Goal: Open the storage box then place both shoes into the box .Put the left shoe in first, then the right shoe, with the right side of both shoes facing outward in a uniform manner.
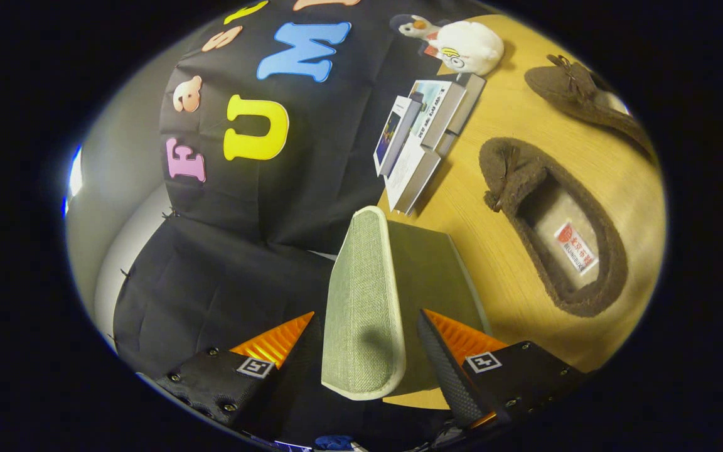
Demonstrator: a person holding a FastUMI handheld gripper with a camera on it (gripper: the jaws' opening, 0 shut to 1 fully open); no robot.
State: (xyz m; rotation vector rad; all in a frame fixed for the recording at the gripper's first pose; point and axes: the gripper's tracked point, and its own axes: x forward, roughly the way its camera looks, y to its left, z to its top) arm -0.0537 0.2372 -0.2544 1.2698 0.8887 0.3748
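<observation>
- Two shoes lie on the wooden table, both outside the box, so neither placement has been made as far as the view shows.
- Near shoe, a brown fuzzy slipper, sits right of centre, sole down with its opening up and a label on the insole; its bowed toe points toward the upper middle of the frame.
- Far shoe rests in the upper right corner, well apart from the fingers and partly cut off by the lens curve.
- Which one is the left shoe I cannot tell from this angle.
- Storage box lid, a grey fabric panel with a pale rim, stands on edge in the lower centre, between the two fingers; the darker box body shows just right of it.
- Gripper has its fingers spread to either side of the lid with gaps visible on both, so they are apart and not pressing on it.
- Judged from this, the opening step is under way or nearly finished: the lid looks raised, though the box interior is hidden.
- Remaining: left shoe in first, then the right, both with right sides outward.
- Stacked books and a plush toy sit beyond the box in the upper middle.
</observation>
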